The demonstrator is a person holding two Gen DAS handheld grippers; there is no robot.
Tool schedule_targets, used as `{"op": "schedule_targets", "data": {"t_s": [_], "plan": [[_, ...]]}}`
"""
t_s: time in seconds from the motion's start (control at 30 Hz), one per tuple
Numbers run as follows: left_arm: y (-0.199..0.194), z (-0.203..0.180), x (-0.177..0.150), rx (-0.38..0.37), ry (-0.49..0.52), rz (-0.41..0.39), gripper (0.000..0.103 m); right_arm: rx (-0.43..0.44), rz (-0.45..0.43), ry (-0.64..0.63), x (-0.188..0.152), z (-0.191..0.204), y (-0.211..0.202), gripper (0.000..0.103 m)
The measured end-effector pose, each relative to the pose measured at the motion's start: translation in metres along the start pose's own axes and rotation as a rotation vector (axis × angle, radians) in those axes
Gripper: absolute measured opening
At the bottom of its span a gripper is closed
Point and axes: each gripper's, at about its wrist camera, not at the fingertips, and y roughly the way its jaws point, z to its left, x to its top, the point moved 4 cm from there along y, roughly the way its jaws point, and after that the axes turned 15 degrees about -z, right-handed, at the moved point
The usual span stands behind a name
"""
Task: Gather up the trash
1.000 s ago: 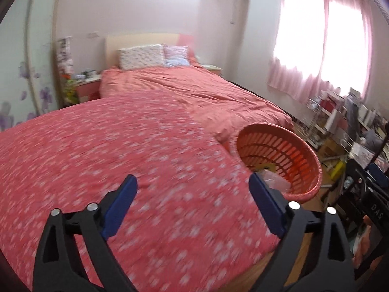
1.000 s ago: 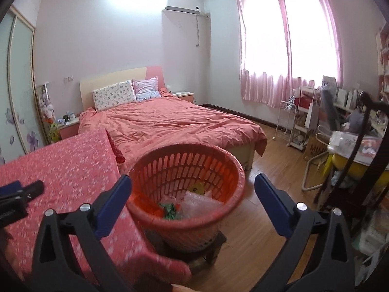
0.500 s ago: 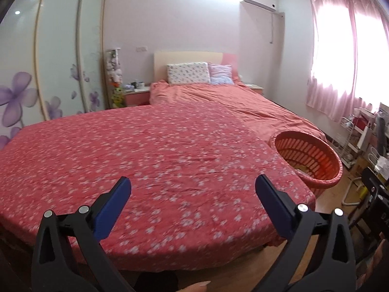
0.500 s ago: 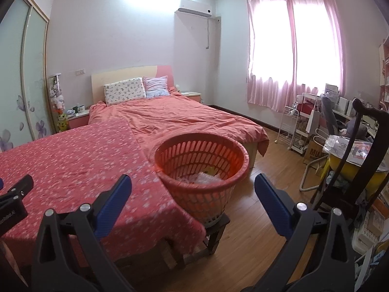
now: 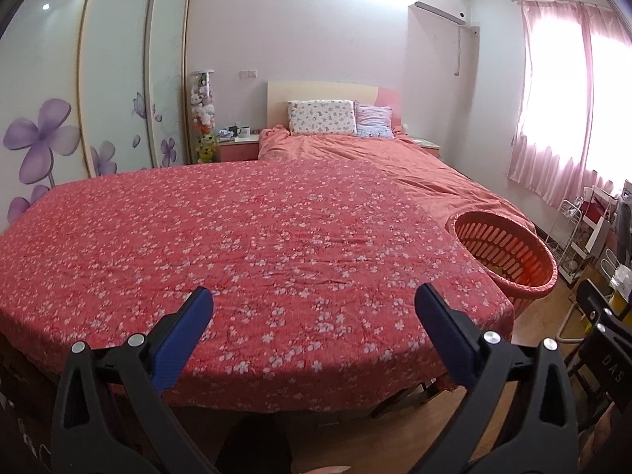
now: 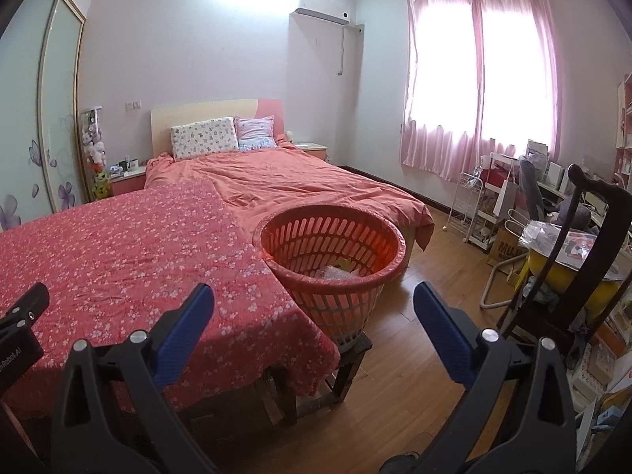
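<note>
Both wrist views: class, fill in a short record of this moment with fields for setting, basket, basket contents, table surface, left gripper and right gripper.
setting: bedroom, bed behind a table
basket: orange slotted basket on a small dark stool, beside the table's right edge
basket contents: clear crumpled plastic and something yellow; the rest is hidden by the rim
table surface: red floral cloth, no loose trash visible on it
left gripper: left gripper open, nothing between the fingers, jaws just opened wider
right gripper: right gripper open, nothing held
</note>
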Motion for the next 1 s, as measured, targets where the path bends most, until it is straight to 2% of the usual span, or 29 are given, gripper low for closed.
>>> {"op": "schedule_targets", "data": {"t_s": [0.47,1.0], "plan": [[-0.0025,-0.0023,-0.0048,0.009,-0.01,0.027,0.101,-0.004,0.023,0.006,-0.0051,-0.0021,0.004,0.099],[-0.0047,-0.002,-0.0016,0.017,-0.015,0.016,0.101,0.005,0.026,0.006,-0.0042,-0.003,0.0055,0.099]]}}
